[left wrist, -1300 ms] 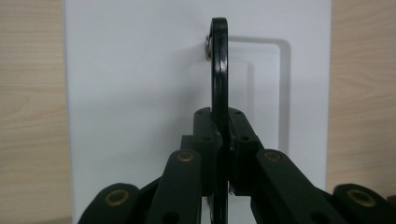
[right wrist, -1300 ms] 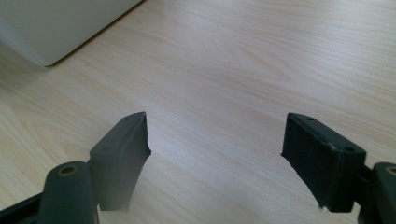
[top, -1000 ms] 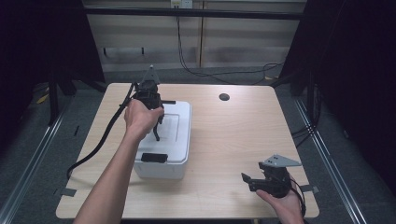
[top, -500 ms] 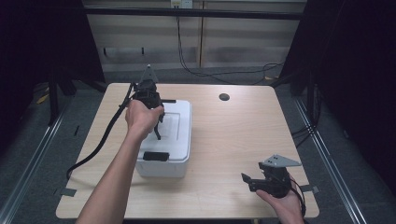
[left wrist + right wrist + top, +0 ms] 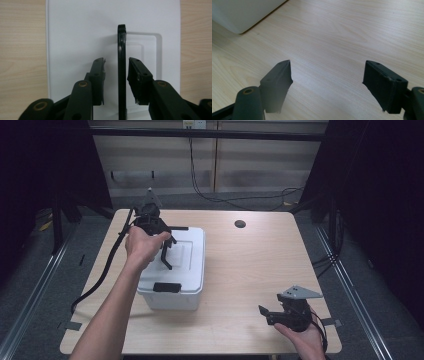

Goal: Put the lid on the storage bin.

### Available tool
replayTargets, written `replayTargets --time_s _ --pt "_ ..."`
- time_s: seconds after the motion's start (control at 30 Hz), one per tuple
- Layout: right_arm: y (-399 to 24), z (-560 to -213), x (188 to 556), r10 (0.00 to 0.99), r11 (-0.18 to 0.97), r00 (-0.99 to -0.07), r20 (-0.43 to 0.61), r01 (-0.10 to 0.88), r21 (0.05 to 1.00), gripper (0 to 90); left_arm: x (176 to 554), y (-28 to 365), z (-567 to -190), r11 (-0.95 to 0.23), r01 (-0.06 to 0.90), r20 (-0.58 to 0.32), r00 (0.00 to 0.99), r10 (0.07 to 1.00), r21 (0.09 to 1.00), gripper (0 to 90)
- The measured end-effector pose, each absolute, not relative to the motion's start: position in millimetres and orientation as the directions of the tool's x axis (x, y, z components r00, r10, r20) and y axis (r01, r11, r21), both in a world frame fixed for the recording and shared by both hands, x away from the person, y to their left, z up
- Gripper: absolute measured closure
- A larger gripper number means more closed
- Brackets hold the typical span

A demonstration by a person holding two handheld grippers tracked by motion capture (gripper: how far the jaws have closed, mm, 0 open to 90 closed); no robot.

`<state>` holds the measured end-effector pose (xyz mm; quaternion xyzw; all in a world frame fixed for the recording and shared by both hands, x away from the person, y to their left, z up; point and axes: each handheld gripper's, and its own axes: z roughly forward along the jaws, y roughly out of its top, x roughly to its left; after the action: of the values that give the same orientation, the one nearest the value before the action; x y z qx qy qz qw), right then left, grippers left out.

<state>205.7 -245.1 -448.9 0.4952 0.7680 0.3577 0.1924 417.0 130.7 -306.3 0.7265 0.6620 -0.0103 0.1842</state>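
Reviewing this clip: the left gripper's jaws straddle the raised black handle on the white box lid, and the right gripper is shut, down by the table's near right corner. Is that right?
Not quite. The right gripper is open: the right gripper view shows its jaws wide apart over bare table. The rest holds: the left gripper straddles the raised black handle on the white box lid.

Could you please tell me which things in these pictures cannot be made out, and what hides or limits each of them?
- Inside of the white box: hidden in every view by its closed lid.
- Black handle, left gripper view: its lower end is cut off by the bottom edge.
- Dark round spot, high view: too small to identify.
- Left gripper, high view: partly covered by the hand.
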Motion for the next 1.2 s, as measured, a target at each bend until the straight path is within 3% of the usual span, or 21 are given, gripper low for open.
replayTargets --time_s 0.23,0.3,0.43,0.73,0.93,1.2 --pt "-244.9 -448.8 205.9 0.898 0.254 -0.436 0.059 0.623 0.74 22.2 415.9 152.4 -306.7 -0.103 0.945 -0.305 0.201 0.931 0.309 36.3" --pt "-244.7 -448.8 205.9 0.9 0.249 -0.432 0.062 0.624 0.741 22.2 414.5 155.8 -305.9 -0.135 0.939 -0.265 0.224 0.938 0.317 35.6" --pt "-245.1 -448.8 205.8 0.899 0.25 -0.433 0.061 0.623 0.742 22.2 412.0 161.8 -301.6 -0.154 0.924 -0.268 0.256 0.929 0.349 32.2" --pt "-244.9 -448.8 205.8 0.899 0.249 -0.433 0.061 0.623 0.742 22.2 400.0 191.5 -295.6 -0.204 0.864 -0.336 0.382 0.861 0.46 17.3" --pt "-245.2 -448.9 206.2 0.9 0.249 -0.432 0.061 0.622 0.743 22.1 392.7 211.5 -304.2 -0.286 0.825 -0.324 0.475 0.818 0.488 17.7" --pt "-245.4 -448.9 206.0 0.9 0.248 -0.431 0.06 0.621 0.743 22.1 378.0 237.7 -317.9 -0.287 0.786 -0.312 0.51 0.802 0.547 18.0"
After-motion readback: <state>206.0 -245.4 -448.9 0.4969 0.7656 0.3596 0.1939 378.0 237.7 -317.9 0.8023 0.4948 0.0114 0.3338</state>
